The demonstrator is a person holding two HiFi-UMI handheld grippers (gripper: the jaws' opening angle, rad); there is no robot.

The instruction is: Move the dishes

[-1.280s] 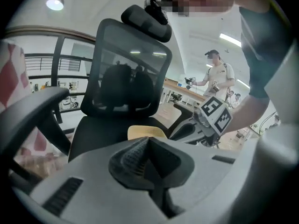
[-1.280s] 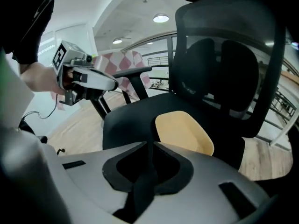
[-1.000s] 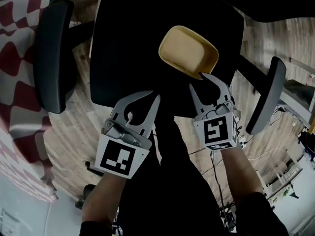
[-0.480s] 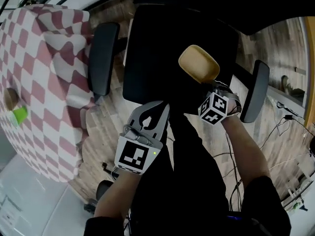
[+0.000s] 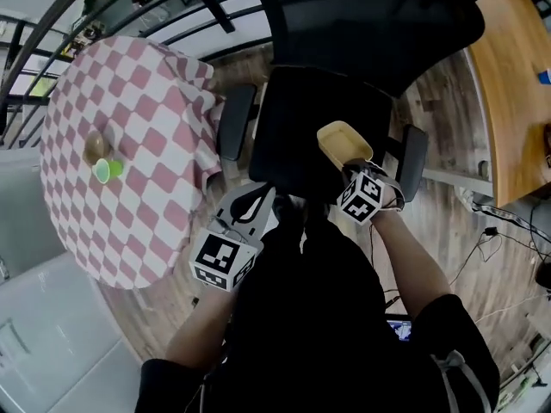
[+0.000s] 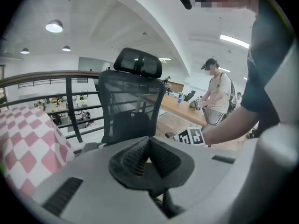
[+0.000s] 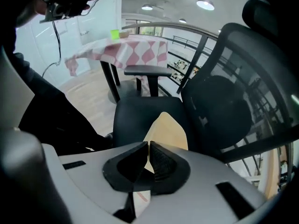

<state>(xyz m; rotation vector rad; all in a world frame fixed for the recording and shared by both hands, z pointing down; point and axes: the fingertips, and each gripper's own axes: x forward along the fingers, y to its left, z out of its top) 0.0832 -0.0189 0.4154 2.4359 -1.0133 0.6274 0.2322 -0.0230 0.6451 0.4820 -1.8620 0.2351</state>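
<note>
Dish (image 5: 344,143): hanging tilted over black chair seat (image 5: 297,127), near its right armrest (image 5: 411,163).
Right gripper (image 5: 353,172): jaws having just been closing, now pinching dish rim.
Left gripper (image 5: 261,201): jaws pressing together, gripping nothing.

Head view steeply down, 2 gripper views close, sharing chair (image 5: 301,127)

left claw (image 5: 263,198): jaws together, empty, angled forward and down. right claw (image 5: 349,174): pointing steeply down, jaws just closed, pinching the yellow dish (image 5: 343,143) rim. both forearms extended ahead.
</note>
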